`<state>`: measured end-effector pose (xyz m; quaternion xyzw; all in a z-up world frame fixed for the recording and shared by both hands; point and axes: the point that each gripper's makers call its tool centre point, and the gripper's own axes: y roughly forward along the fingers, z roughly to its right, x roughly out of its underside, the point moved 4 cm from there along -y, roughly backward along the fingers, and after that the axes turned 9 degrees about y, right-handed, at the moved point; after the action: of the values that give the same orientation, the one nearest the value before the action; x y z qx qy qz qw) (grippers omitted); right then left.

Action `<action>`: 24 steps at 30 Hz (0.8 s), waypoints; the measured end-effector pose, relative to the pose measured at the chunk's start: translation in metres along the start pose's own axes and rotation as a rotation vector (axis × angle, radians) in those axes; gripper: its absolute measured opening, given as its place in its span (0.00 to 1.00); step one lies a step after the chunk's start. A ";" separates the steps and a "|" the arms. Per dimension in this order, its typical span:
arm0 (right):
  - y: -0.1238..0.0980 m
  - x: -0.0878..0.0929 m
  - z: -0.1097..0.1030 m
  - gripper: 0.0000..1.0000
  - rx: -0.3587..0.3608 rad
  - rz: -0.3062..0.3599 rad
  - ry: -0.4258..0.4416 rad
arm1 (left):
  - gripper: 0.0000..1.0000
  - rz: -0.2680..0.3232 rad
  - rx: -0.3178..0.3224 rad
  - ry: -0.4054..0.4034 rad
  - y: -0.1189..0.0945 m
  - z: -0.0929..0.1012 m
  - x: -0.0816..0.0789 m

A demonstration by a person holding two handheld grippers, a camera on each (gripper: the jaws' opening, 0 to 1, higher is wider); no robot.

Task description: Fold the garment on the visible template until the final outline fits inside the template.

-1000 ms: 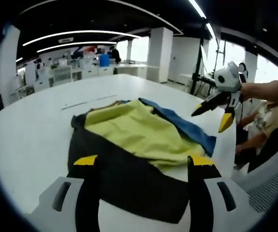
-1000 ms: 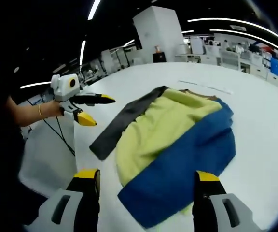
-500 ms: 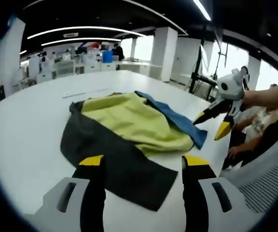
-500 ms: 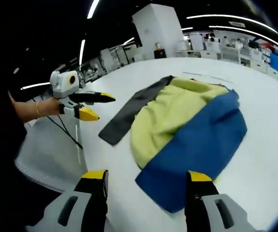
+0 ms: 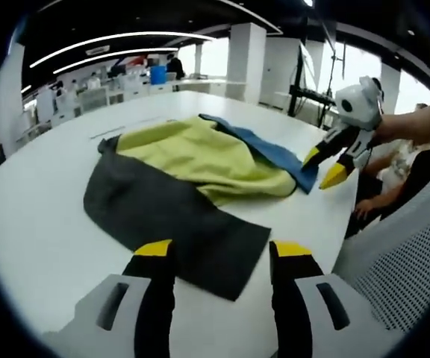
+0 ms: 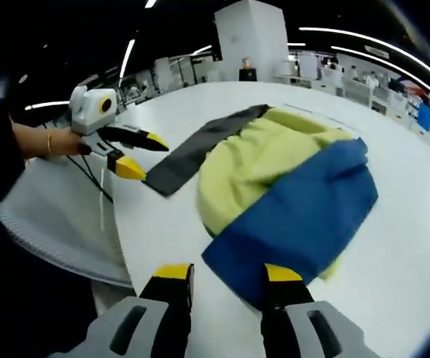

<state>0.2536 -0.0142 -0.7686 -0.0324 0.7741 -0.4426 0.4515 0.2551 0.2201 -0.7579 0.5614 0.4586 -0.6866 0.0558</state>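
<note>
The garment [image 5: 192, 168] lies crumpled on the white bench [image 5: 36, 216], just ahead of both hand-held grippers. The left hand-held gripper [image 5: 219, 250] and the right hand-held gripper [image 6: 221, 273] each have parted jaws, holding nothing.

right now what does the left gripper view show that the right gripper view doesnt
Left gripper view: the right gripper from outside, jaws open beside the garment's blue panel, and a mesh chair back.
Right gripper view: the left gripper from outside, jaws open by the dark grey panel's end, and a white pillar.
Both: the grey, yellow and blue garment lying on the white table.
</note>
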 end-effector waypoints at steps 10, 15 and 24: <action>0.006 -0.001 -0.001 0.23 0.047 -0.018 -0.071 | 0.40 -0.042 0.038 0.035 0.009 0.010 0.007; 0.008 -0.002 0.002 0.17 0.080 -0.022 -0.092 | 0.36 -0.077 0.031 0.086 0.009 0.010 0.012; 0.008 -0.004 0.005 0.14 0.092 -0.019 -0.083 | 0.32 -0.083 0.017 0.117 0.011 0.009 0.012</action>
<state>0.2628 -0.0110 -0.7730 -0.0371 0.7331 -0.4803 0.4801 0.2510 0.2132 -0.7742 0.5816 0.4782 -0.6581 -0.0043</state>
